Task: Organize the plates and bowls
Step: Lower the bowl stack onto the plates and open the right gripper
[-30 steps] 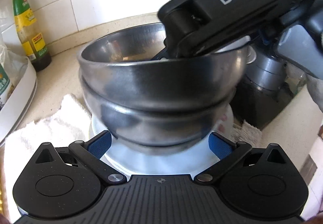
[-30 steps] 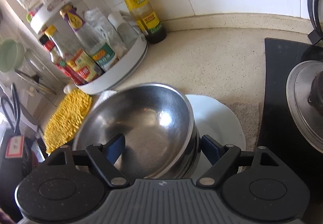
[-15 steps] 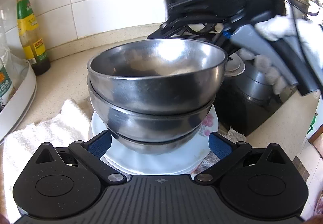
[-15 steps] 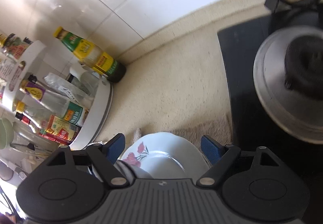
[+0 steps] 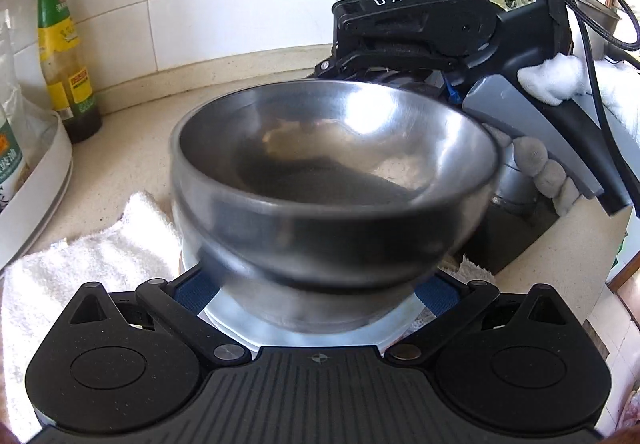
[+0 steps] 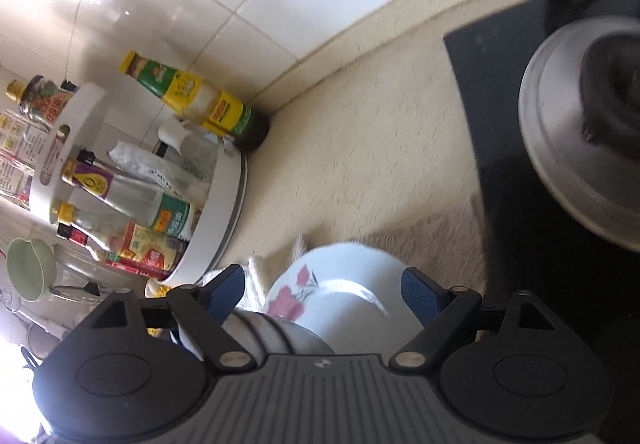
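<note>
On the beige counter (image 6: pixel 380 148), between the round condiment rack (image 6: pixel 224 212) and the black stove (image 6: pixel 560 284), the sorting looks nearly done. Steel bowls (image 5: pixel 332 180) sit nested on a floral plate (image 6: pixel 344 300), which rests on a white towel (image 5: pixel 84 260). The left gripper (image 5: pixel 316 290) is spread wide around the stack's base, perhaps to shift it. The right gripper (image 6: pixel 324 290) hangs spread and empty above the plate. No loose dishes show.

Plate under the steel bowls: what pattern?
White plate with pink flowers near the rim; clearest in the right wrist view.
</note>
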Action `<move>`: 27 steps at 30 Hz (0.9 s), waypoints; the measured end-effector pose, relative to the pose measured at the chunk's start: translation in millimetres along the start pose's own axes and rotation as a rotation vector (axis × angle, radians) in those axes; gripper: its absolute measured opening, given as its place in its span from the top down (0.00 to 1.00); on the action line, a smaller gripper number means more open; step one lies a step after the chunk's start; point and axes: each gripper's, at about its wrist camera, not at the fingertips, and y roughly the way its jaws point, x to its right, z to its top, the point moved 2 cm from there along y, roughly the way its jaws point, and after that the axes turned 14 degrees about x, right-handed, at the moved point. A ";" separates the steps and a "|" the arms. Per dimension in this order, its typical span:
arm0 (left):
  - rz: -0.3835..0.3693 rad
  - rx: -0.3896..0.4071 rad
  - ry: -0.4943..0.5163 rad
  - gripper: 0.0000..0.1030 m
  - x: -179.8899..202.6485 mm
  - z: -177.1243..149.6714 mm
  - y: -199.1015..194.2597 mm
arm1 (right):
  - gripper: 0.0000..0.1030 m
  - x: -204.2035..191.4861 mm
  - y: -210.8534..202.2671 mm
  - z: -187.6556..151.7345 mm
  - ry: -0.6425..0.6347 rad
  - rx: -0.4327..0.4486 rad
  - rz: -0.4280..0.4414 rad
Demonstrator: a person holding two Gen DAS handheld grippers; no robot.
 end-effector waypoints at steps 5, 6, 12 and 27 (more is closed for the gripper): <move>-0.004 0.000 0.027 0.00 5.5 3.9 0.3 | 0.11 -20.7 -19.1 1.0 -0.108 0.034 -0.015; 0.002 0.000 0.033 0.00 6.8 4.7 1.1 | 0.11 -25.3 -22.8 -0.3 -0.130 0.044 -0.019; 0.012 0.011 0.042 0.00 10.0 6.0 11.3 | 0.11 -52.7 -22.1 -26.0 -0.270 0.015 -0.063; 0.070 -0.015 0.042 0.00 5.3 8.0 -18.6 | 0.10 -93.4 -77.8 -38.6 -0.507 0.159 -0.161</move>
